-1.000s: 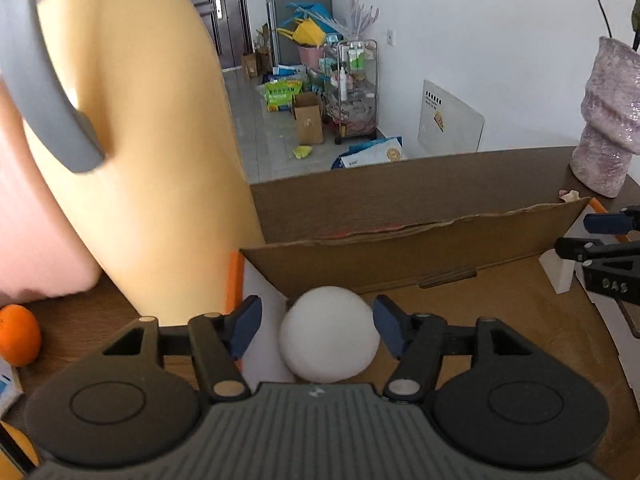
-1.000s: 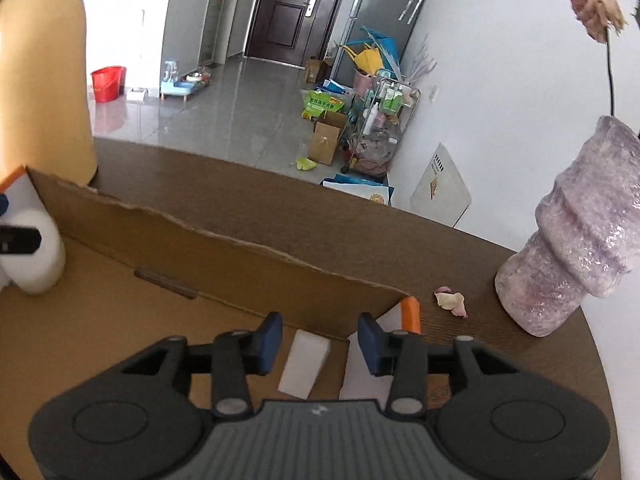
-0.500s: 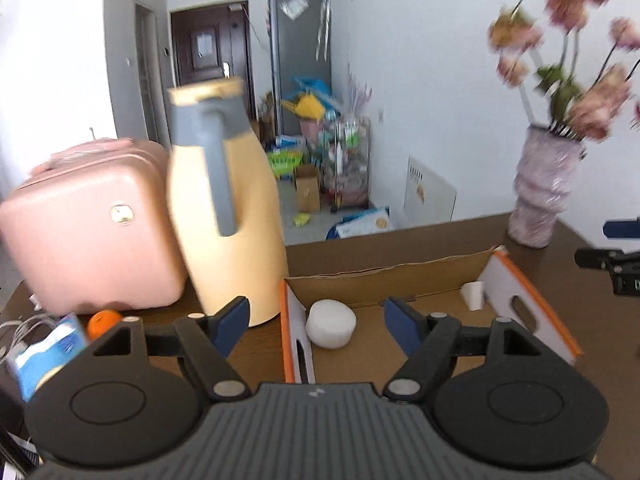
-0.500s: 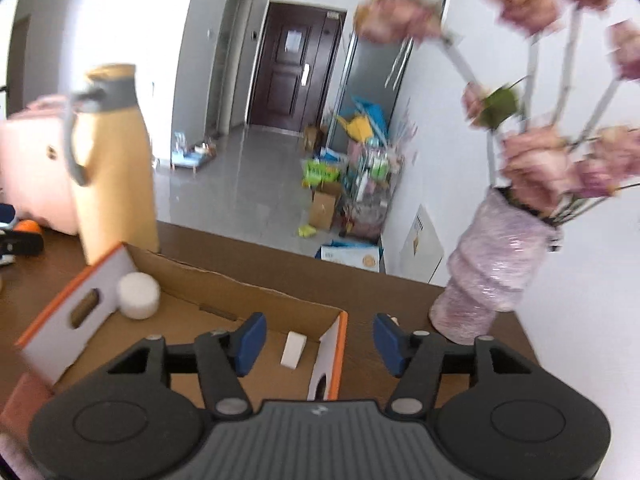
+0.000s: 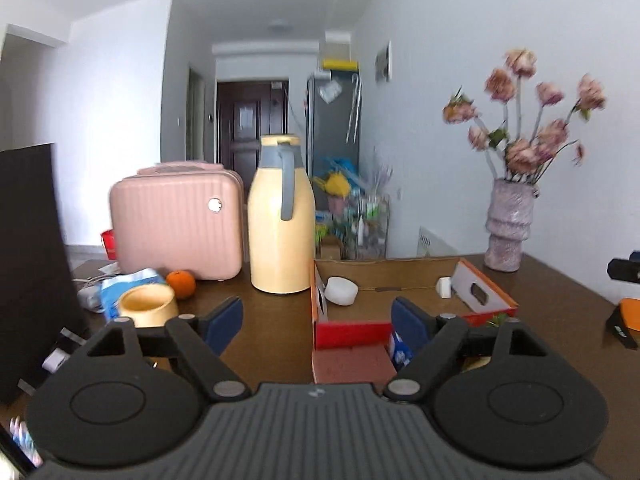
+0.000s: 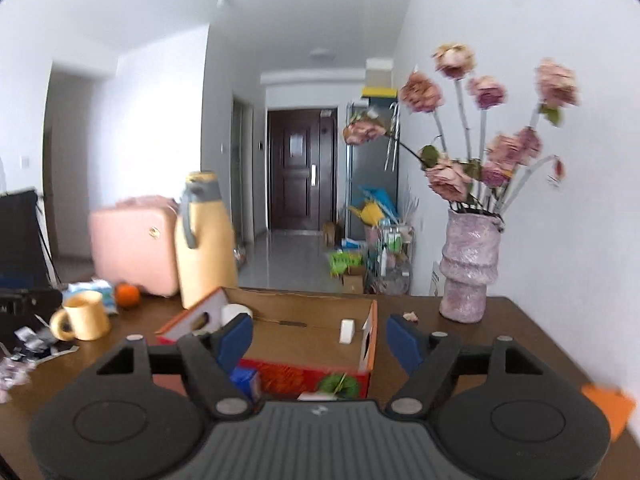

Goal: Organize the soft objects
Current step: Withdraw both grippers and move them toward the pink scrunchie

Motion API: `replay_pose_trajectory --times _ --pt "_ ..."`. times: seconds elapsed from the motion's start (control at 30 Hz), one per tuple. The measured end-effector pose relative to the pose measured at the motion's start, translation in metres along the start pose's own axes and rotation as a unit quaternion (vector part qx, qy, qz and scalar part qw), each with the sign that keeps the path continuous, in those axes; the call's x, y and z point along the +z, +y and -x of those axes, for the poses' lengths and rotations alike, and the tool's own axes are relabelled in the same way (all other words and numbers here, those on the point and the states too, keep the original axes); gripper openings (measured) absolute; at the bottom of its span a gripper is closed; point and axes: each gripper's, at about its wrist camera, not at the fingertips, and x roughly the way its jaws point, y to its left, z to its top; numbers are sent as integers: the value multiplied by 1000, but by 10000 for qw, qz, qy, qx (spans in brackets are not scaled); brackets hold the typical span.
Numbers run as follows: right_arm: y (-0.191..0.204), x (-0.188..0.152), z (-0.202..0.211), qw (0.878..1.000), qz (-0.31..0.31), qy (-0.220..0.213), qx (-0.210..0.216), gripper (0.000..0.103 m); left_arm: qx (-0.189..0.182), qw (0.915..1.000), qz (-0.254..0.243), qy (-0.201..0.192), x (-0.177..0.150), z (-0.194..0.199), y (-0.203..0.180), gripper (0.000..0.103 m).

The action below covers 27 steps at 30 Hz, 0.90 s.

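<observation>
An open cardboard box (image 5: 404, 280) (image 6: 304, 312) with orange-red sides sits on the brown table. A round white soft puff (image 5: 341, 290) (image 6: 235, 313) lies in its left far corner. A small white sponge block (image 5: 444, 287) (image 6: 346, 331) lies in its right far corner. My left gripper (image 5: 316, 320) is open and empty, held back in front of the box. My right gripper (image 6: 319, 338) is open and empty, also held back before the box.
A yellow thermos jug (image 5: 281, 216) (image 6: 205, 240), a pink case (image 5: 176, 220), an orange (image 5: 181, 283) and a yellow mug (image 5: 147, 308) (image 6: 84, 316) stand left of the box. A vase of pink flowers (image 5: 509, 224) (image 6: 469, 264) stands at the right.
Both grippers have pulled back and up away from the box, opening wider. The puff and the sponge block stay in the box, no longer between the fingers.
</observation>
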Motion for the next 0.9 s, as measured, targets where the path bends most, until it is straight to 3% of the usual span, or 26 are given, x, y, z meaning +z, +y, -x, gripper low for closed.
replay_pose_trajectory --times 0.07,0.27,0.37,0.47,0.63,0.9 --pt "6 -24 36 9997 -150 -184 35 79 -64 9998 76 -156 -24 32 4 95" --pt "28 -90 116 9984 -385 -400 102 83 -80 9999 -74 2 -93 100 -1 95" --pt "43 -122 145 9983 -421 -340 224 88 -343 9991 46 244 -113 118 -3 95" --pt "57 -149 166 9978 -485 -243 381 88 -291 9989 -241 273 -128 130 -11 95" --pt "68 -163 174 9992 -145 -26 377 88 -316 9987 -282 276 -130 130 -16 96" --pt "59 -164 155 9982 -461 81 375 86 -349 9979 -260 480 -128 104 -24 96"
